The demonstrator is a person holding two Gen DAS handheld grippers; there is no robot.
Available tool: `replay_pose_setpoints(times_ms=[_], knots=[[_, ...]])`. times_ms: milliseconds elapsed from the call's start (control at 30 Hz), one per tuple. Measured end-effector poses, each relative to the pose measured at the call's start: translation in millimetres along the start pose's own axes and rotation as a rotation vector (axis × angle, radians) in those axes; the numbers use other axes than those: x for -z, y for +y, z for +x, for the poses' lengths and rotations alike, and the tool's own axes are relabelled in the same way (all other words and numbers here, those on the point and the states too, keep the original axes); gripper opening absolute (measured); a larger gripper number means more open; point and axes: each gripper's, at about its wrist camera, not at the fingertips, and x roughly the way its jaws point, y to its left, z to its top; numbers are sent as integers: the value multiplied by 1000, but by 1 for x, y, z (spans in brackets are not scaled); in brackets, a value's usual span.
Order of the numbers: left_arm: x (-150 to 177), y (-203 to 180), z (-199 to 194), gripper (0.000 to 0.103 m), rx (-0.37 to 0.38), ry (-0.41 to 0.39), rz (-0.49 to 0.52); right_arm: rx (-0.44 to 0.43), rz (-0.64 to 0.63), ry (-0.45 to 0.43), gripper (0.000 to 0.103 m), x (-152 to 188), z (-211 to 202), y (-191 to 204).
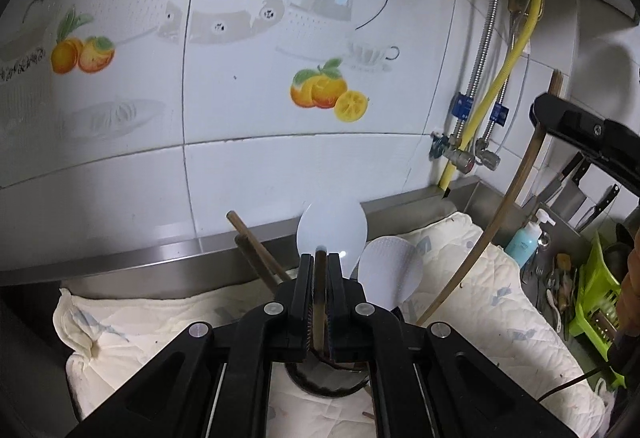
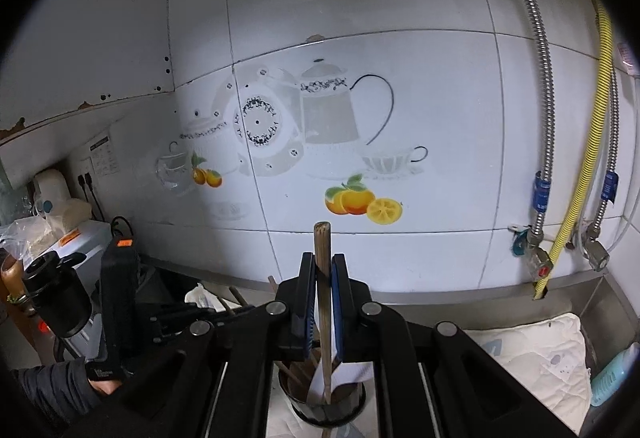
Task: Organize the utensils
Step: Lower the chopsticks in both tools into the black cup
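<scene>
My left gripper (image 1: 320, 264) is shut on a thin brown wooden handle (image 1: 320, 302) that runs down into a dark round utensil holder (image 1: 320, 386) just below the fingers. Two white rice paddles (image 1: 332, 234) (image 1: 390, 274) and wooden sticks (image 1: 256, 250) stick out of the same holder. My right gripper (image 2: 323, 266) is shut on a long wooden handle (image 2: 322, 238) whose lower end stands in the holder (image 2: 328, 406). In the left wrist view that long handle (image 1: 500, 210) curves up to the right gripper (image 1: 580, 130) at the upper right.
The holder stands on a white quilted cloth (image 1: 480, 310) over a steel counter against a tiled wall (image 1: 240, 118). Pipes and valves (image 1: 464, 154), a blue soap bottle (image 1: 524, 242), knives (image 1: 572, 194) and a green basket (image 1: 592, 298) are at the right. A sleeved hand (image 2: 60, 390) holds the left gripper.
</scene>
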Motion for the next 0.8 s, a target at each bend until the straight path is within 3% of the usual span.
replay_pose_setpoints(times_ms=[300,567,633,700,733,800], knots=[[3,3,-3,7,-7,10,-1,12,-20,16,10,6,12,4],[-1,3,-17,10,16,0,-7,10,-7,91,10,27,33,-2],[-2,4,-22,19,12,-5,-17,6,10,110,10,31,36,-5],[-4,6,-28,59,3,-16,-31,-1,17,128,10,33,39,-7],[-4,7,-32,63,-3,-30,-37,4,20,132,10,33,39,-7],[-5,7,-38,63,-17,-40,-34,7,23,147,10,34,40,-9]])
